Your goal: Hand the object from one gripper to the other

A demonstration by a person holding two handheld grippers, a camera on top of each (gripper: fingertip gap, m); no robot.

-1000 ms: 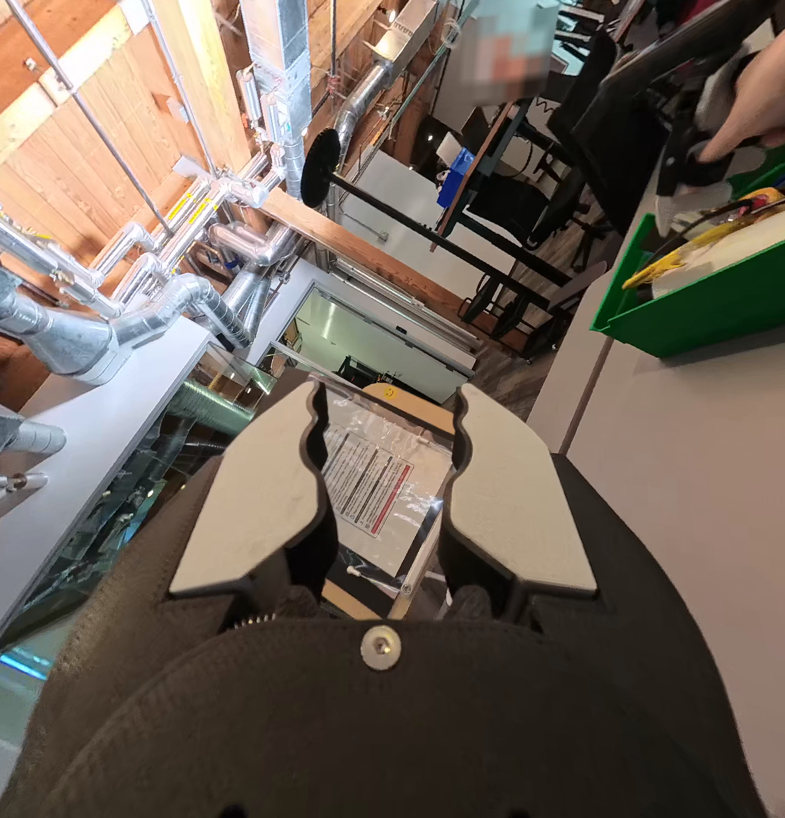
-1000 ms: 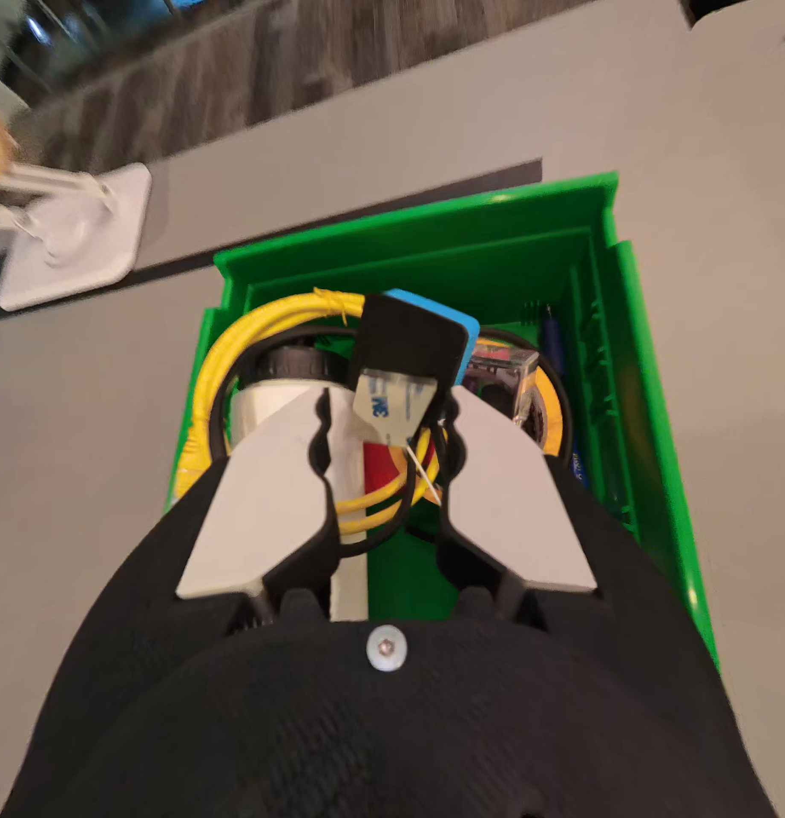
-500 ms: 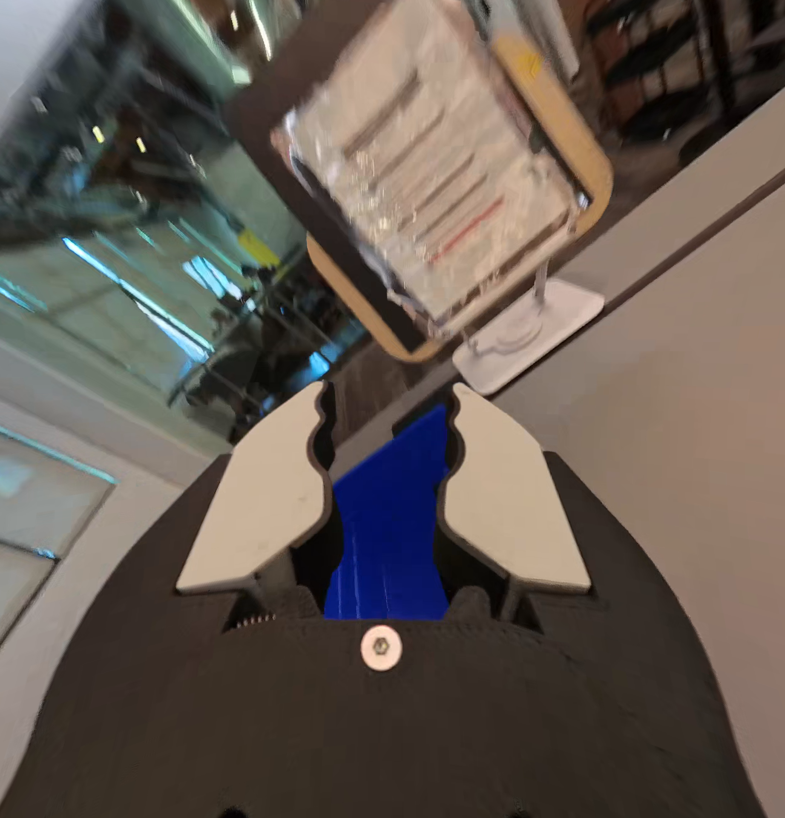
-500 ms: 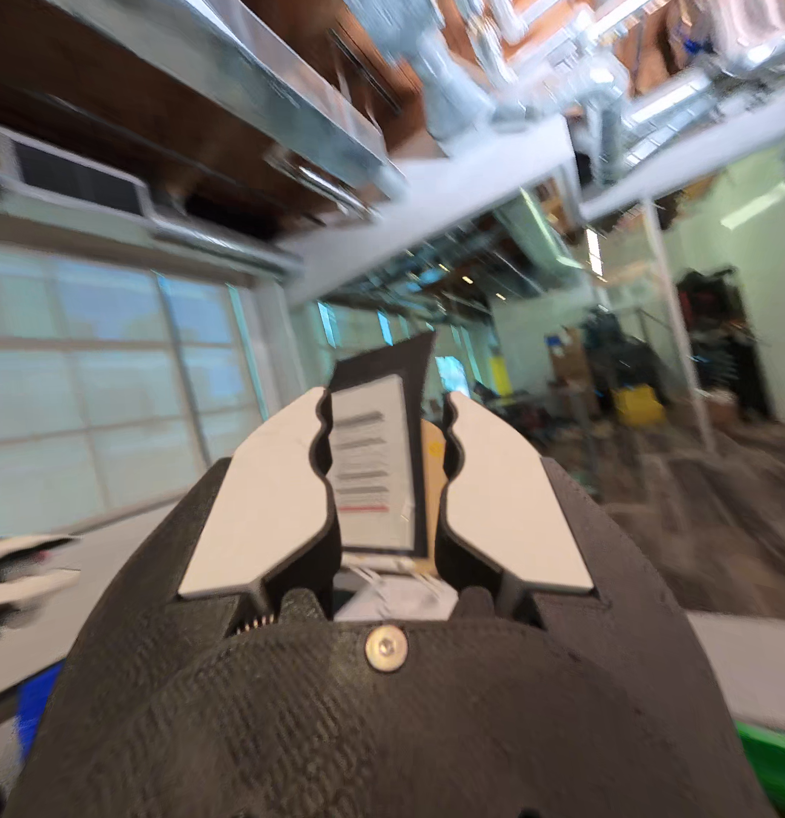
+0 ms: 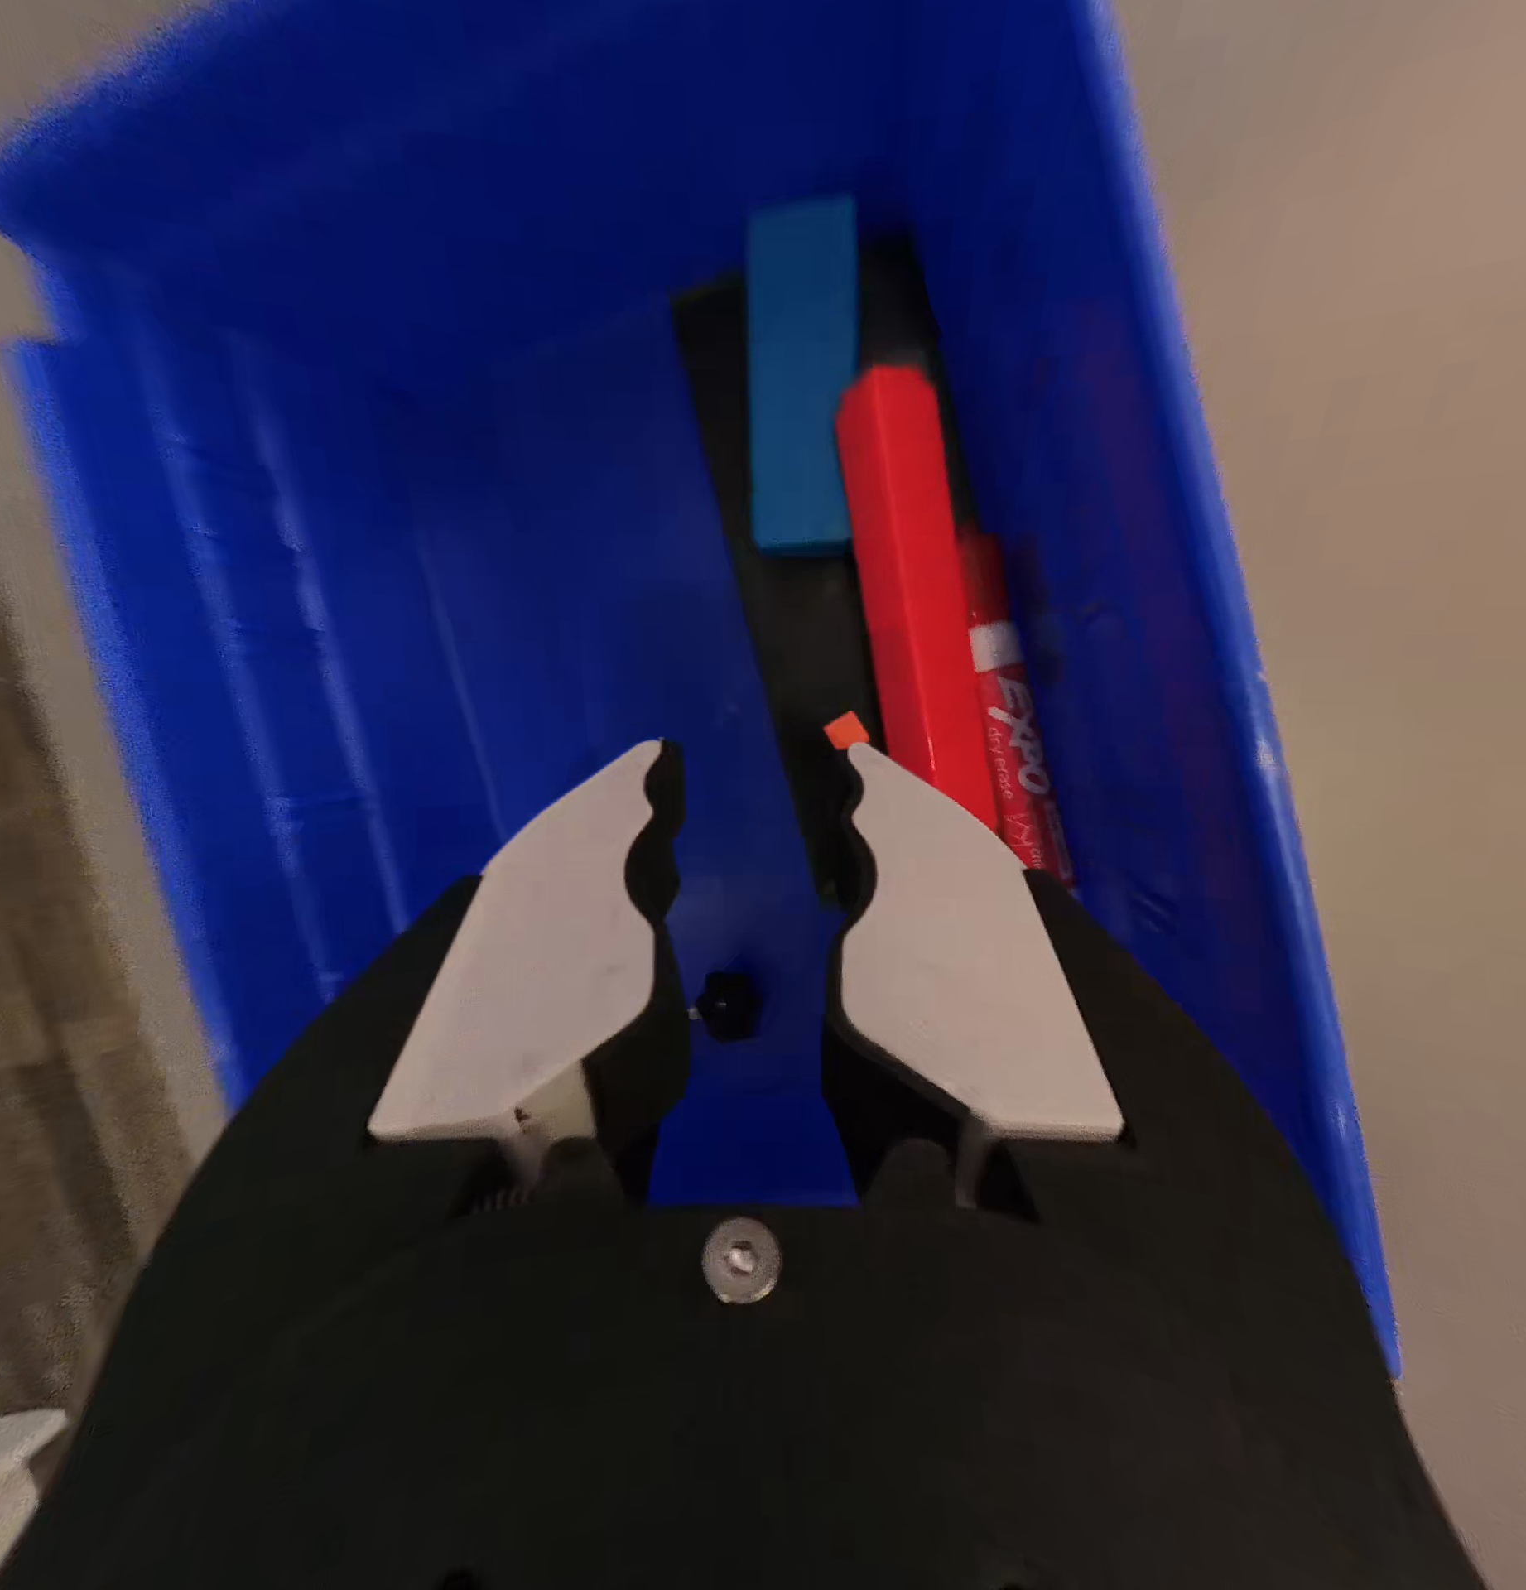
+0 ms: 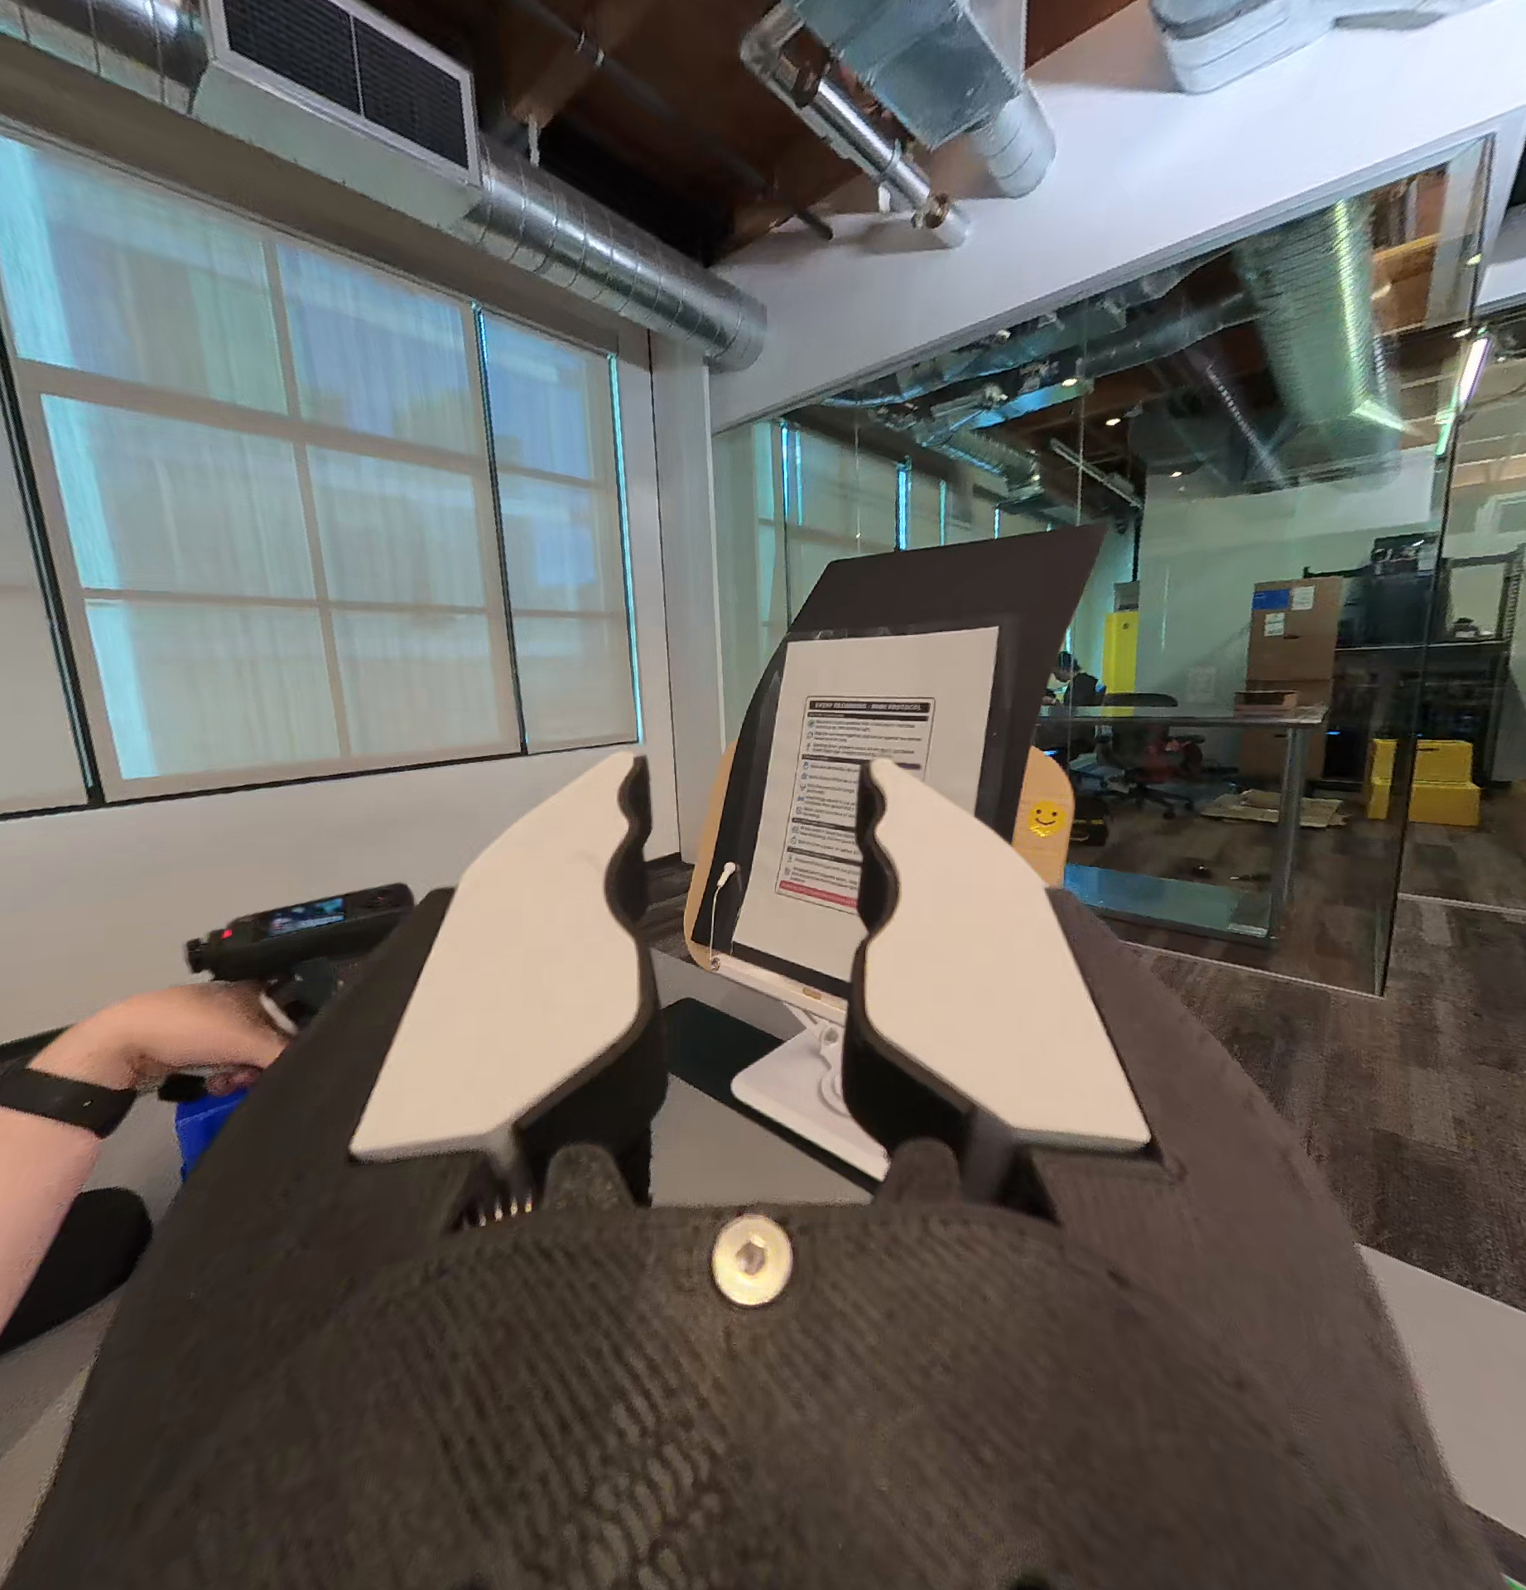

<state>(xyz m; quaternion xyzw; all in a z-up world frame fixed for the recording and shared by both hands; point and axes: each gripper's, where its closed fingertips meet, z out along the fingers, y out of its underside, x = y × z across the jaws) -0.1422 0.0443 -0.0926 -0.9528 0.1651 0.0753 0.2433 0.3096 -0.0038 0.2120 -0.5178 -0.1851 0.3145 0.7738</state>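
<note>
My left gripper is open and empty, pointing down into a blue bin. Along the bin's right side lie a red square bar, a red marker, a light-blue block and a flat black strip. A small black knob lies on the bin floor between my fingers. My right gripper is open and empty, raised and pointing level across the room. In the right wrist view the left gripper's handle and the hand holding it show at lower left, over the bin's blue edge.
A document stand with a printed sheet on a white base stands on the grey table straight ahead of the right gripper. Windows, glass partitions and ceiling ducts are behind. Grey table surrounds the blue bin.
My left gripper tipped from pointing at the ceiling down into the blue bin. My right gripper lifted out of the green bin and now points level at the document stand. Both stay open.
</note>
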